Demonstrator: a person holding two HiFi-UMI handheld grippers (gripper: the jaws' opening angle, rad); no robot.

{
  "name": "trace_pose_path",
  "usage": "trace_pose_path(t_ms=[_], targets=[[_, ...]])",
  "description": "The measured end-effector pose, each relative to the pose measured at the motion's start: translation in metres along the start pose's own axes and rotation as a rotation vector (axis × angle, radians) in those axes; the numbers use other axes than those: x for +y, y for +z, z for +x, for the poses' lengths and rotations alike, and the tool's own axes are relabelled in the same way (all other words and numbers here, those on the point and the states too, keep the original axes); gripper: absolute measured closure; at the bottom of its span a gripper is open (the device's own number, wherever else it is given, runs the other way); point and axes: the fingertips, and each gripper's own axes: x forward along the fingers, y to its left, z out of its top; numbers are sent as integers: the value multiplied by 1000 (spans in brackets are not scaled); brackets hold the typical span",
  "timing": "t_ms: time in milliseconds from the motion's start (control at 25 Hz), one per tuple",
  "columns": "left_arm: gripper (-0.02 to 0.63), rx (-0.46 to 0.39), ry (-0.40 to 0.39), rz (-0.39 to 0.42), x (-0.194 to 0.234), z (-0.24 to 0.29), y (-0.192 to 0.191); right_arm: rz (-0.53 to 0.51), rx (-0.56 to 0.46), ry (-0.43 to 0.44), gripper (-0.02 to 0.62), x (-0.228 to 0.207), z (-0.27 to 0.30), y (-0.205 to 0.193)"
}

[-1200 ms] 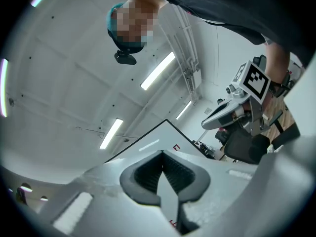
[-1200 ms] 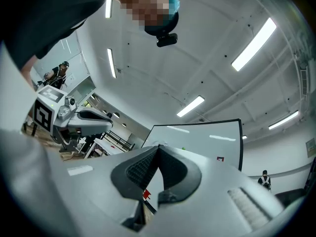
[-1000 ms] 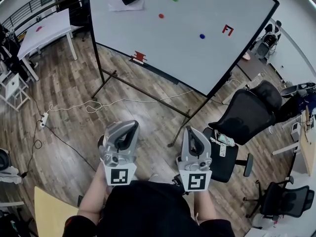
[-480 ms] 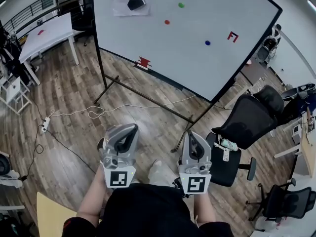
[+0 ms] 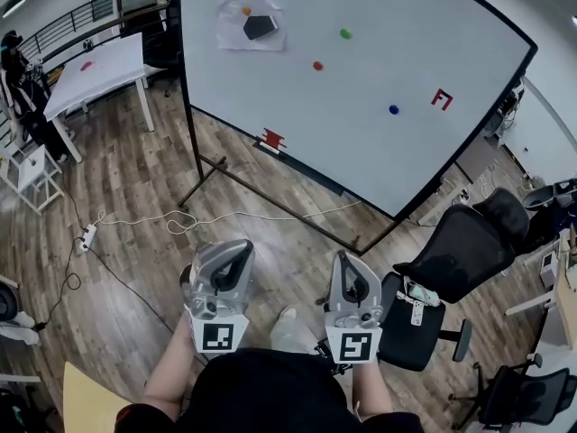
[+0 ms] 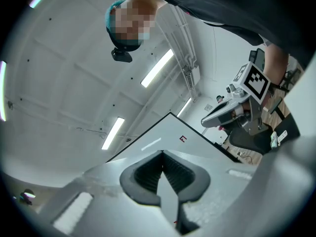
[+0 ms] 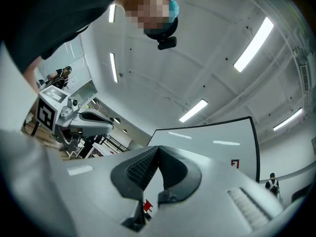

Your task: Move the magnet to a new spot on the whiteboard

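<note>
A large, smooth whiteboard (image 5: 406, 43) on a black metal stand rises from plank flooring (image 5: 126, 197). A black mesh office chair (image 5: 455, 251) stands at its right and a white cable (image 5: 183, 221) trails before it. Left gripper (image 5: 233, 258) and right gripper (image 5: 349, 273), well short of the board, are both closed and empty. 4 small round magnets dot the board: orange magnet (image 5: 246, 11), green magnet (image 5: 345, 33), red magnet (image 5: 317, 65), blue magnet (image 5: 393, 109).

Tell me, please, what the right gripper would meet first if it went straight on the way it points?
Probably the whiteboard: it lies straight past the right gripper and its shut jaws, with nothing seen between, though how far is unclear.
</note>
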Motion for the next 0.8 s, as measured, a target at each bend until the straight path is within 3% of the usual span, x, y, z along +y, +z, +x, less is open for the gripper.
trace_pose_path(t_ms=[400,800], targets=[[604,12,9,6,-10,83,-53,0,-13,21,595,-54,68,-54],[604,32,66,24,-19,165,-92,-7,-45,79,595,-113,122,-103]])
